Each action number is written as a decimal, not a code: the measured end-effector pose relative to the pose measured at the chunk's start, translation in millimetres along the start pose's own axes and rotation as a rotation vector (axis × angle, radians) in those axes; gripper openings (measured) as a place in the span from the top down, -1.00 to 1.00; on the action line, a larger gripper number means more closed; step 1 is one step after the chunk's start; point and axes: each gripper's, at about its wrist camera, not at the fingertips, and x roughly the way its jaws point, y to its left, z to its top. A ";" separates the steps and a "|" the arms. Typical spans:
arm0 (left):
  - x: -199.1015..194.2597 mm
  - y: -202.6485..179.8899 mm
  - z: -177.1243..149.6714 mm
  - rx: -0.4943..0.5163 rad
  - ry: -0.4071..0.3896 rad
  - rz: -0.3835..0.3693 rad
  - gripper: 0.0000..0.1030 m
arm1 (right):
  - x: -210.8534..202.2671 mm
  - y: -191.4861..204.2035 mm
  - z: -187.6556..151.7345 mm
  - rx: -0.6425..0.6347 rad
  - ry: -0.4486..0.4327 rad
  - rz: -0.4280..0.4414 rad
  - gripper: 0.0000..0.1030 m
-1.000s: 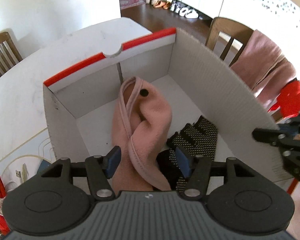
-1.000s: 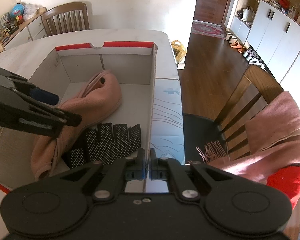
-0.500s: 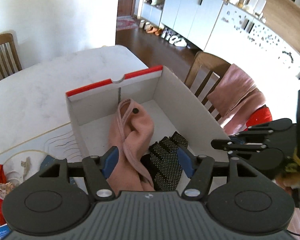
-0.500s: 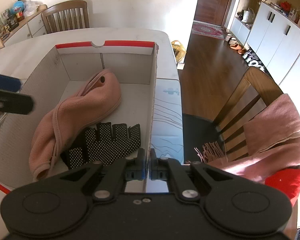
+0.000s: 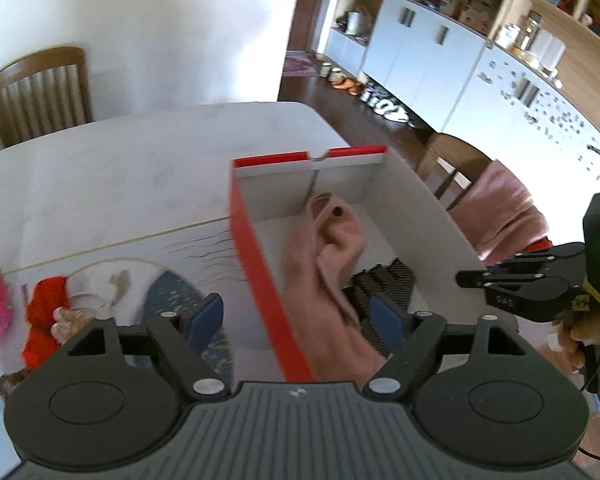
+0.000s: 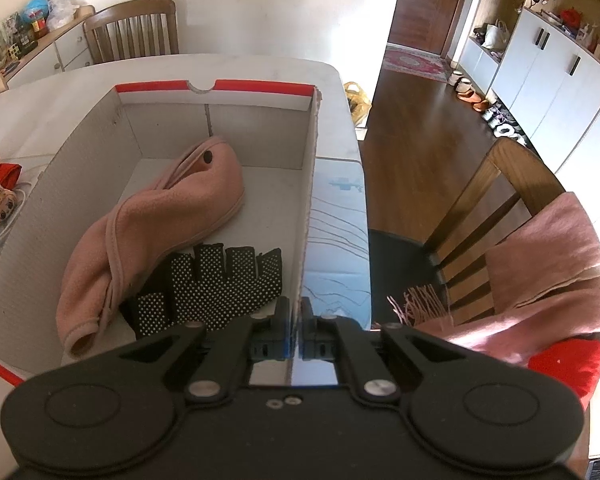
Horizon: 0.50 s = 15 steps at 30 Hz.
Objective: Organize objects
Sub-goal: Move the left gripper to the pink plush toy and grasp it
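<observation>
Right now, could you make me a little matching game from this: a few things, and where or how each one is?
Things:
1 pink cloth
2 dotted black gloves
3 left gripper
4 right gripper

States:
A clamped on the box wall
B open, holding nothing
C inside the box, at the near end
D inside the box, stretching towards the far wall

Pairs: 1-D, 2-C, 3-B, 4-A
</observation>
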 end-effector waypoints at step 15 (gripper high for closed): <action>-27.6 118.2 -17.0 -0.191 -0.027 0.174 -0.91 | 3.1 6.1 1.2 0.013 0.015 -0.039 0.93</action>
